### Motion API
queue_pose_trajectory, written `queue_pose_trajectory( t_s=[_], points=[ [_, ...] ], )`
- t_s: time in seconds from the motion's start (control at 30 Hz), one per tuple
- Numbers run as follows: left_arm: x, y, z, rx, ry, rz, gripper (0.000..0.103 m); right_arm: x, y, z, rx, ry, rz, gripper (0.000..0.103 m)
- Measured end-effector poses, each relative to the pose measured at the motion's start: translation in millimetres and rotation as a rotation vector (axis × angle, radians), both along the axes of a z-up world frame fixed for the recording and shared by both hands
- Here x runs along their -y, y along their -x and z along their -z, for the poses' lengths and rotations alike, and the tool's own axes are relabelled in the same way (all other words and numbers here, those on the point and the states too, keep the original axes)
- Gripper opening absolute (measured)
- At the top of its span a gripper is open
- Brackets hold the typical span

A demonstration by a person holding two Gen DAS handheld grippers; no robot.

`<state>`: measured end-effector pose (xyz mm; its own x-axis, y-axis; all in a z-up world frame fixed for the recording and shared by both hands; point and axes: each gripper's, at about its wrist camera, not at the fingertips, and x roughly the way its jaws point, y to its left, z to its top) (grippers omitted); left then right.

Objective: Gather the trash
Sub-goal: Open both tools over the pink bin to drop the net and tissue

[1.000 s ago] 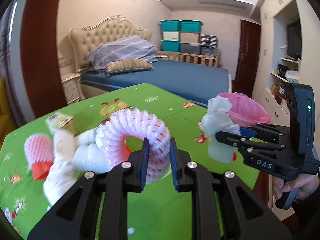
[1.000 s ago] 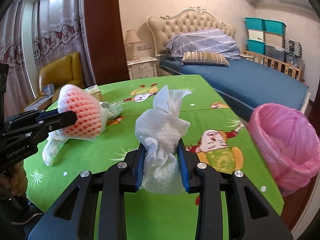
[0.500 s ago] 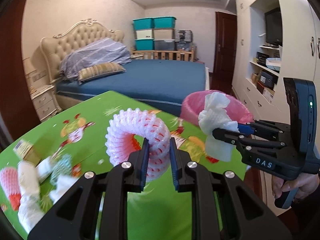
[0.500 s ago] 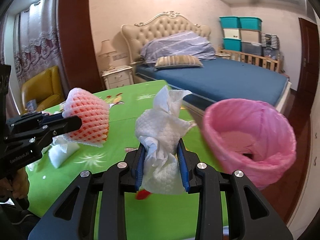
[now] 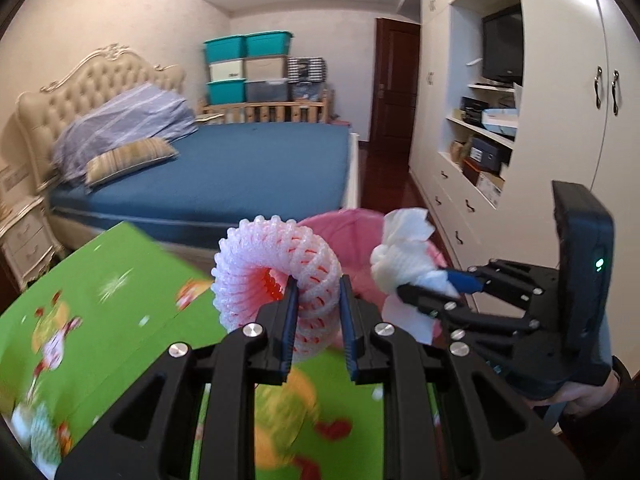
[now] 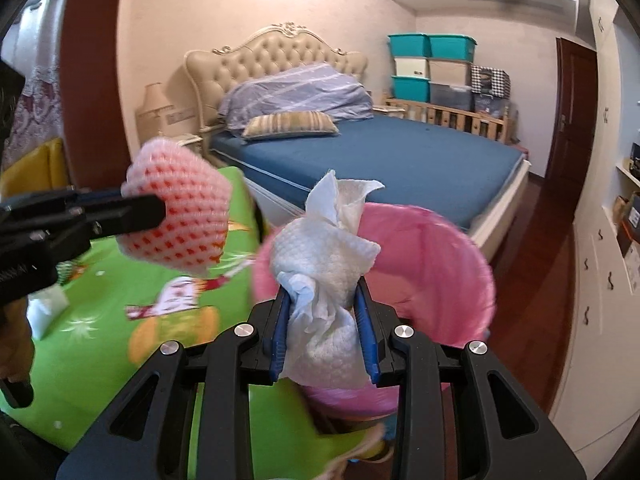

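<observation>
Pink plastic-lined round trash bin mouth open, unobstructed from above; sits just past edge of green cartoon-print tablecloth table. Right gripper with crumpled white paper towel directly before bin mouth, clear path in. Left gripper with pink-white foam fruit net beside it; grippers close side by side, little gap. Blue-sheeted bed behind bin, white built-in wardrobe on right; bare wood floor strip between.

Pink bin liner; white tissue; blue bedsheet.
</observation>
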<state>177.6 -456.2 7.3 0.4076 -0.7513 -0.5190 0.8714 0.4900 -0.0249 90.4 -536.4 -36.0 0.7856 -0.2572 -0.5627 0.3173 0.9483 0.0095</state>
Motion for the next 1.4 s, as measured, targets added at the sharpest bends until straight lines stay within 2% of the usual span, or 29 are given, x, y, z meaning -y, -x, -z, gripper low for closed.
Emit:
queue_pose_trajectory(
  t_s=[0.1,0.33,0.4,0.43,0.47,0.5,0.53,0.6,0.73,0.87,0.93,1.17,1.4],
  points=[
    [31.4,-5.5,2.2,0.006,-0.012,0.017,0.019,25.9,-5.3,6.1,-0.025,0.010,0.040,0.031],
    [95.0,-38.8,16.7,-0.107,-0.024,0.042,0.020,62.7,-8.9,20.2,-0.049,0.001,0.083,0.033],
    [107.8,-45.1,19.4,-0.114,-0.033,0.037,0.022,65.0,-12.7,25.7,-0.059,0.008,0.068,0.035],
    [112.5,-47.7,20.4,-0.114,-0.033,0.031,0.024,65.3,-14.4,27.8,-0.062,0.013,0.063,0.044],
    [116.6,-51.7,22.3,-0.120,-0.036,0.022,0.039,65.9,-16.5,29.0,-0.066,0.021,0.062,0.051],
    [118.6,-55.4,23.6,-0.128,-0.038,0.008,0.048,65.4,-17.5,31.6,-0.072,0.035,0.067,0.064],
    [117.3,-58.6,24.3,-0.126,-0.031,-0.015,0.057,64.4,-16.4,32.1,-0.070,0.042,0.071,0.065],
    [113.5,-61.7,22.9,-0.113,-0.027,-0.036,0.061,62.0,-11.0,32.1,-0.063,0.038,0.077,0.065],
    [93.0,-63.2,20.3,-0.086,-0.024,-0.071,0.076,58.1,0.6,26.9,-0.042,0.039,0.099,0.068],
    [51.9,-52.1,14.6,-0.029,-0.019,-0.139,0.094,45.6,15.6,16.7,-0.013,0.032,0.097,0.071],
    [29.3,-41.7,10.3,0.005,-0.017,-0.165,0.098,35.2,24.5,12.0,0.009,0.019,0.091,0.075],
    [-58.2,4.9,11.0,0.096,-0.084,-0.213,0.098,-8.3,30.2,6.1,0.050,-0.033,0.033,0.081],
    [-159.0,29.9,7.2,0.131,-0.069,-0.312,0.098,-77.9,-0.3,8.2,-0.001,-0.038,-0.120,0.081]
  ],
)
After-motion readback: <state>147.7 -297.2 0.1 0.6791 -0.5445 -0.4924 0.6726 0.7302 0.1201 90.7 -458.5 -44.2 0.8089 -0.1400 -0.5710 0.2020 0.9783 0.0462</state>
